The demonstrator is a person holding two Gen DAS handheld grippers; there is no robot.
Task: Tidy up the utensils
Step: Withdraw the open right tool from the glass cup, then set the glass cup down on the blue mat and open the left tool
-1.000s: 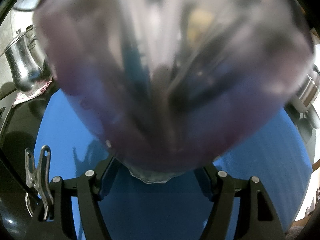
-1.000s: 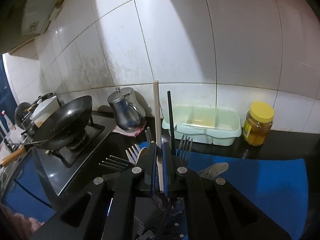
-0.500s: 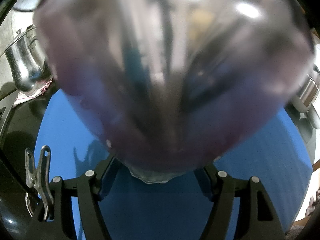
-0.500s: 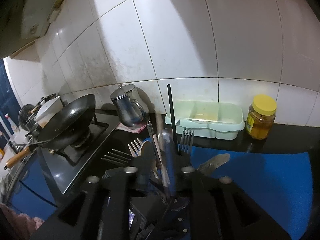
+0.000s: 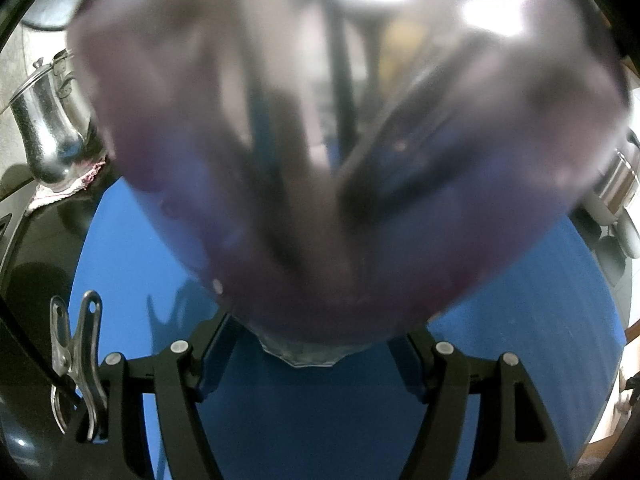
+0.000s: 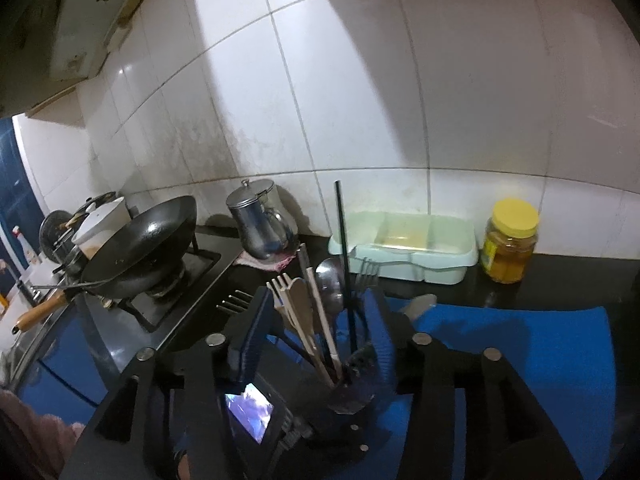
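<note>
On the blue mat's left half, our left gripper clamps the cup of utensils; our right gripper's jaws have just been opening, empty. Sorting looks nearly done.

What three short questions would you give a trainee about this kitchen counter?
1. True or false: in the right wrist view, the yellow-lidded jar stands left of the pale green container.
2. On what does the steel kettle stand?
3. What does the left hand-held gripper hold? A: the jar. B: the kettle. C: the cup of utensils.

Key
1. False: the jar stands right of the container.
2. On a pink cloth.
3. C.
</note>
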